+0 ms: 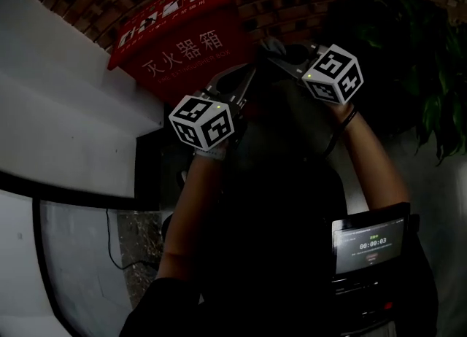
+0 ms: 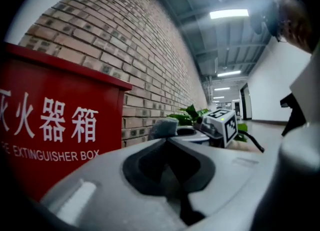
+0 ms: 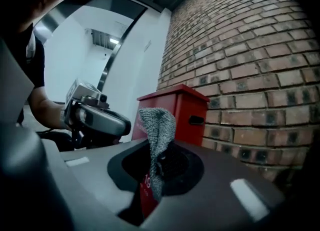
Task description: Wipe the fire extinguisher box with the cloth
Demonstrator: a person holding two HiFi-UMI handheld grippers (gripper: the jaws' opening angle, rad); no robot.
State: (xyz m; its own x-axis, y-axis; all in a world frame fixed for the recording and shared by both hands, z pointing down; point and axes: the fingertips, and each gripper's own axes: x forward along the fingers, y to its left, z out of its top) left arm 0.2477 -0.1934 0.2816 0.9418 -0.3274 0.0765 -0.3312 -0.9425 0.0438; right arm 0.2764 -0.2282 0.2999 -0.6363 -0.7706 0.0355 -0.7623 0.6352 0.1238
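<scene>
We hold the right tool (image 3: 156,175) clenched on the grey cloth (image 3: 158,125), whose free end sticks up past the jaws. The left tool (image 2: 175,170) is pinched together on nothing. The red fire extinguisher box (image 1: 171,40) stands against the brick wall (image 3: 260,50), near both tools but untouched, so we judge the wiping not yet begun. Next we need to press the cloth flat onto a red face.
</scene>
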